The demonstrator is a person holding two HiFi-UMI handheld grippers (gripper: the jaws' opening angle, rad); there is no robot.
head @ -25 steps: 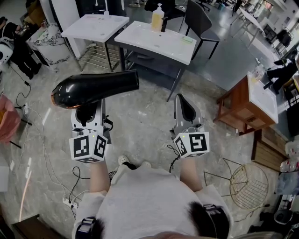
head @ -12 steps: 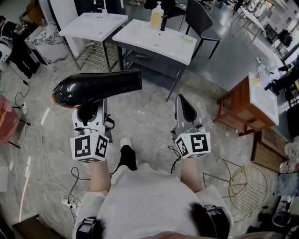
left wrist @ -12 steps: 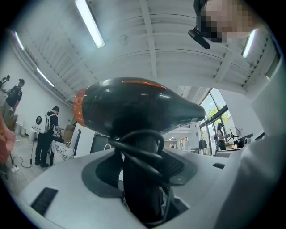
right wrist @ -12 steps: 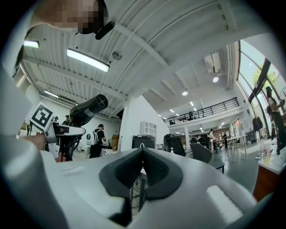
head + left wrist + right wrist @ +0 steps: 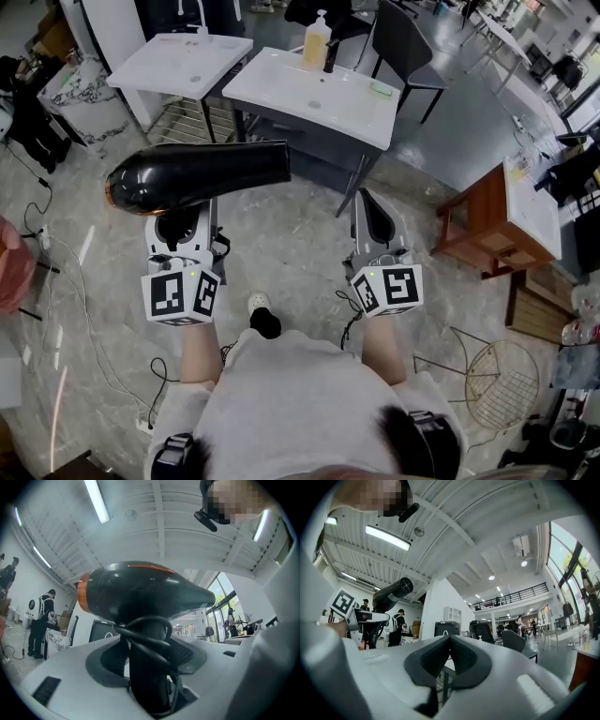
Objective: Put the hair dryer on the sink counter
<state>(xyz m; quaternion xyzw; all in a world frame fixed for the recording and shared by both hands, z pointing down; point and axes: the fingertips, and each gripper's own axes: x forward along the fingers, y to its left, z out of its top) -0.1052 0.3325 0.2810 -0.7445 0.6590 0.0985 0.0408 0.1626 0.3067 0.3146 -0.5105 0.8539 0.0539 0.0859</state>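
Being clamped by its handle (image 5: pixel 147 677) in the left claw (image 5: pixel 180 223), hair dryer (image 5: pixel 197 173) was held level for carrying; right claw (image 5: pixel 372 217) was shut, empty.

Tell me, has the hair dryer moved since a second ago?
Yes. The hair dryer has come nearer the white sink counter: the gap between its nozzle and the counter's front edge looks smaller in the head view.

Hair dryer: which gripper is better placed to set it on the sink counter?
Left. The left gripper clamps the hair dryer by its handle; the right gripper is shut and empty. The sink counter stands ahead.
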